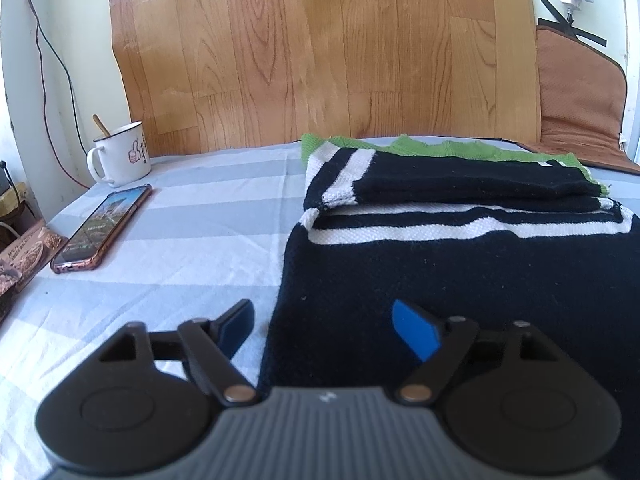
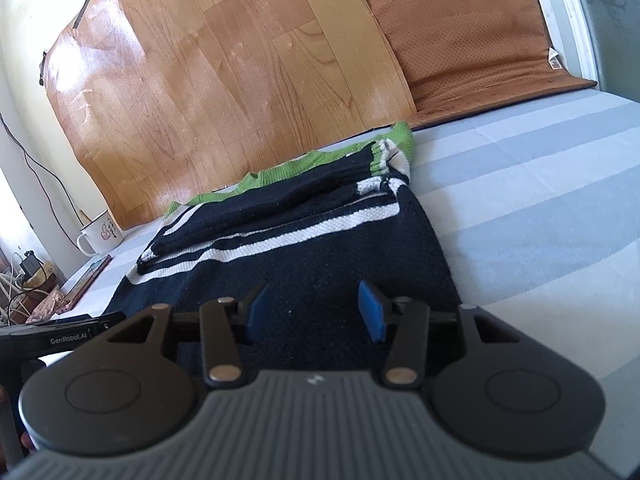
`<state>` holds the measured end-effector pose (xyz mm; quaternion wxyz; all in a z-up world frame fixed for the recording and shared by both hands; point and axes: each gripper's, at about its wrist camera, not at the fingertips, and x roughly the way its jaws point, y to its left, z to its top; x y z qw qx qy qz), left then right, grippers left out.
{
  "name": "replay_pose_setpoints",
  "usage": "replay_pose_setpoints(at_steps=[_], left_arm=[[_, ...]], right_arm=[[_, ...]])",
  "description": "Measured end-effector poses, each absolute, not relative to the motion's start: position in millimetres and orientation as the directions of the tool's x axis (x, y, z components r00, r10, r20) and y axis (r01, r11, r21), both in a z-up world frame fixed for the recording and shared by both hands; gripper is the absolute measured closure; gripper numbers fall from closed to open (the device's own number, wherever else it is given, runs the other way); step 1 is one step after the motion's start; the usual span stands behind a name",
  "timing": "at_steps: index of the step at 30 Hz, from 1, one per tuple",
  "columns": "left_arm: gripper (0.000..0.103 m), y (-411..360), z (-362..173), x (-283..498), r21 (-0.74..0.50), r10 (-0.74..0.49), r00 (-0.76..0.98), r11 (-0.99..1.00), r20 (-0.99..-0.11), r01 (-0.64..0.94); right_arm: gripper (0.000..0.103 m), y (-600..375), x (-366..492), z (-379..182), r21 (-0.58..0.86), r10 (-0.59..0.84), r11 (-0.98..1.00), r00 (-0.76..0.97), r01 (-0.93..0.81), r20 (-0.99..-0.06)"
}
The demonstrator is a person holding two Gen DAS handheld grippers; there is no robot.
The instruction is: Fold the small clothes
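On the bed, a small black knitted sweater [image 1: 460, 272] with white stripes and a green edge lies spread on the blue-and-white striped sheet [image 1: 192, 216]. It sits toward the right half of the bed as seen from the left gripper, its far part folded over itself so that a black band with white stripes lies across the top, the green hem peeking out along the far edge.

The left gripper [image 1: 324, 330] hangs over the sweater's near left edge, its jaws wide apart. One blue pad [image 1: 414, 334] is above the black knit, the other finger [image 1: 238, 326] is above the bare sheet just beside the cloth. Nothing is clamped between them.

The right gripper [image 2: 314, 310] hovers over the near part of the same sweater [image 2: 304, 248], both blue pads [image 2: 370, 310] above the black fabric, jaws apart and gripping nothing. Whether the tips touch the knit I cannot tell.

To the far left on the sheet lies a phone [image 1: 102, 230] in a reddish case, and beyond it stands a white enamel mug [image 1: 120, 156] with a wooden stick in it. A wood-pattern panel [image 1: 320, 48] leans against the wall behind the bed, and a brown mat [image 2: 472, 36] leans at the far right.
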<state>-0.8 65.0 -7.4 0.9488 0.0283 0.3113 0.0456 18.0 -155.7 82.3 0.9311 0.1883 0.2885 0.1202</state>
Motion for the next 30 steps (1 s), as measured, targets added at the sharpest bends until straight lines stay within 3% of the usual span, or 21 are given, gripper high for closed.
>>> replay_pose_setpoints(at_steps=[4,9,30], left_arm=[[0.006,73,-9,3,0.033,0.074,0.782,0.997,-0.618,-0.069],[0.0,77,-12,6,0.003,0.049,0.768,0.998,-0.638,-0.062],[0.0,74,-11,2,0.026,0.047,0.757,0.999,-0.652,-0.04]], right_arm=[[0.051,-156,18,82,0.421,0.333,0.9,0.805,-0.115,-0.492],[0.05,-156,18,82,0.427,0.337,0.897,0.804,-0.116,-0.489],[0.047,-158,18,82,0.446,0.352,0.886,0.803,-0.122,-0.48]])
